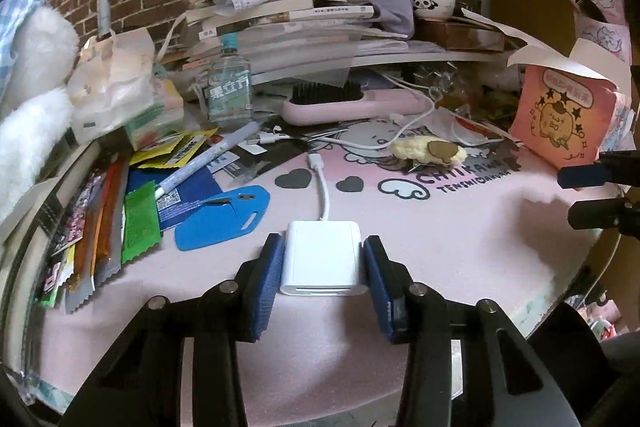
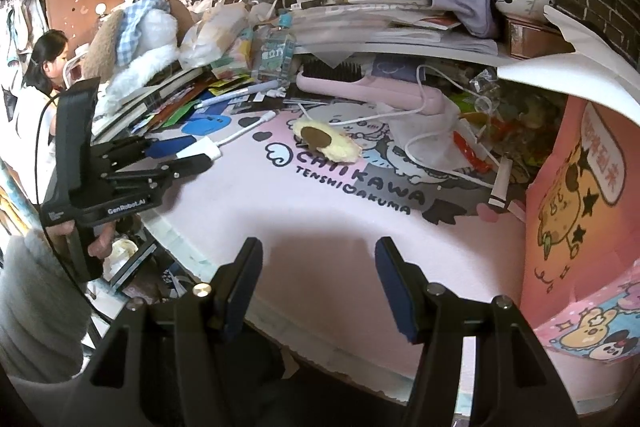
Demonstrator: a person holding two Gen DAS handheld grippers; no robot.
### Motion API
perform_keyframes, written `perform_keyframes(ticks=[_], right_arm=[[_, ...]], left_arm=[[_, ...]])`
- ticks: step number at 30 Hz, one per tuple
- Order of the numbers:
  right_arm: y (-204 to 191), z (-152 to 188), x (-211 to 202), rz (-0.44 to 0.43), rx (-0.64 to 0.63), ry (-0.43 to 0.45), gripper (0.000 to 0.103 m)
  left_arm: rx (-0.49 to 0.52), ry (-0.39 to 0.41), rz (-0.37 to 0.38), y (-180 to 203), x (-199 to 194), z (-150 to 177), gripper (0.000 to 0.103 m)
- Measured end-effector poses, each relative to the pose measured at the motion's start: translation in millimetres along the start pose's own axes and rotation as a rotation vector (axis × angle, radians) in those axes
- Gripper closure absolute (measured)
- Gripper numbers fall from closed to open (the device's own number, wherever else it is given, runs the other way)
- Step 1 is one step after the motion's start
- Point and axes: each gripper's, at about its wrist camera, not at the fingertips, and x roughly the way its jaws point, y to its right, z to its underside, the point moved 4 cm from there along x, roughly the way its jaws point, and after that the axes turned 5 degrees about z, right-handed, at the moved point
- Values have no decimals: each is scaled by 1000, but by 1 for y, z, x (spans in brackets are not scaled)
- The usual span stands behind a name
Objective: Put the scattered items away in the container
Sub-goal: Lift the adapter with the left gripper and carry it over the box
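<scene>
The left gripper [image 1: 323, 259] is shown lowered onto the pink desk mat [image 1: 460, 247], its blue-padded jaws set on either side of a white card-reader adapter [image 1: 323, 257]; the pads lie against or just beside the adapter's flanks, and firm contact cannot be confirmed from the left wrist view. In the right wrist view the same adapter [image 2: 202, 148] is seen between the two fingers of the left gripper [image 2: 188, 153], resting on the mat near its left edge. A short white cable [image 1: 323, 187] is seen running from the adapter toward the back of the desk. The right gripper [image 2: 318, 279] is held above a bare part of the mat [image 2: 320, 227], its jaws spread wide with nothing between them. A pink cartoon-printed paper container [image 2: 580, 187] stands at the right end of the desk, well apart from the adapter. A yellow plush toy [image 1: 428, 151] lies on the mat's printed lettering, behind the adapter. To the left, a blue card holder [image 1: 222, 219], a white marker pen [image 1: 208, 159] and assorted snack packets [image 1: 104, 227] are scattered. A pink hairbrush [image 1: 352, 103] and a clear bottle [image 1: 230, 87] are placed before a stack of books [image 1: 280, 23].
</scene>
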Motion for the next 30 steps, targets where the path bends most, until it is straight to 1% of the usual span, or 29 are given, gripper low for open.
perform_keyframes(ticks=[4, 8, 18, 25, 30], right_arm=[[-1, 0, -1, -4, 2, 3, 48], [0, -1, -3, -5, 3, 8, 48], [0, -3, -9, -3, -1, 21, 48], [0, -2, -13, 2, -1, 26, 47], [4, 1, -15, 12, 7, 22, 47]], left_arm=[[9, -4, 4, 4, -1, 0, 67], [3, 17, 16, 8, -4, -4, 67], [41, 72, 28, 24, -18, -31, 67], [62, 90, 71, 44, -18, -47, 67], [97, 99, 98, 63, -16, -61, 67]])
